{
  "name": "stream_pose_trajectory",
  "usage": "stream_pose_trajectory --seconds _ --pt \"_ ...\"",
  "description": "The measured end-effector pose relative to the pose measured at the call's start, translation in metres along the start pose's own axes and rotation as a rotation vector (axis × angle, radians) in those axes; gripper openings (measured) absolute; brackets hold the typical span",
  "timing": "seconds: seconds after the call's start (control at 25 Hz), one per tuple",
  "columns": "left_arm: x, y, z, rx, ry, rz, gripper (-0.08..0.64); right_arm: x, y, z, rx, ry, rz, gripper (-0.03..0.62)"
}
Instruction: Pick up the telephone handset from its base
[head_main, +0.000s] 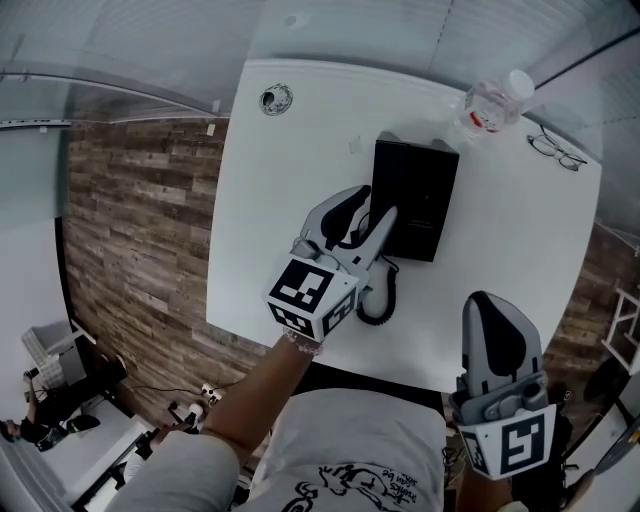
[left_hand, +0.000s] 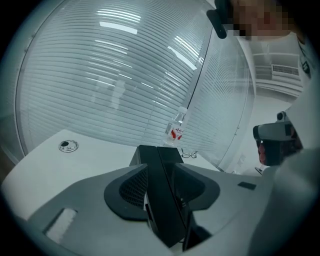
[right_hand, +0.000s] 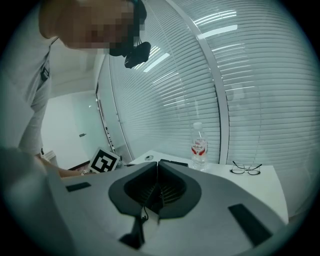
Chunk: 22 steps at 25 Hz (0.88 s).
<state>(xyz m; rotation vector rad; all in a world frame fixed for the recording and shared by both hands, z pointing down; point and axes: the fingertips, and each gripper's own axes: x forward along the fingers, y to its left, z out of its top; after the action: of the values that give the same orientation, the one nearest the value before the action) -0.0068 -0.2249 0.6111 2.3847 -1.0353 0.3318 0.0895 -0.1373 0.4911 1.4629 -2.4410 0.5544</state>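
The telephone handset (left_hand: 166, 212) is mostly hidden in the head view, because the left gripper (left_hand: 160, 167) lies over the left near side of the black telephone base (head_main: 418, 200). Only the coiled cord (head_main: 377, 302) shows there, curling out toward the near edge of the white table (head_main: 300, 170). The left gripper view shows this gripper's jaws standing well apart, with the handset as a long black bar in the gap between them. Its pads run close along the bar's sides, but no firm press on it can be made out.

The right gripper (right_hand: 157, 164) hangs at the near right of the table, well apart from the phone. Its jaws are closed together with nothing between them, and the frame edge cuts off its lower part in the head view.

At the far right stands a clear water bottle (head_main: 492, 100) with a red label, its lettering too small to read. A pair of eyeglasses (head_main: 556, 150) lies just right of it, and a round cable grommet (head_main: 275, 99) sits at the far left corner. The black print on the person's white shirt (head_main: 350, 475) cannot be read. Each gripper's marker cube (head_main: 310, 295) carries a black-and-white square code.
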Motion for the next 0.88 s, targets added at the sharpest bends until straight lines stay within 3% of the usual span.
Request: stream_pose_trajectory --seconds 0.64,0.88 --pt "0.026 0.015 -0.034 -0.117 0.031 -0.018 0.175 0.015 -0.005 -0.019 0.035 0.041 0.011 0.006" --pt "0.016 0.017 -0.028 -0.185 0.009 -0.003 0.11 0.012 -0.005 -0.021 0.041 0.04 0.007 0.006"
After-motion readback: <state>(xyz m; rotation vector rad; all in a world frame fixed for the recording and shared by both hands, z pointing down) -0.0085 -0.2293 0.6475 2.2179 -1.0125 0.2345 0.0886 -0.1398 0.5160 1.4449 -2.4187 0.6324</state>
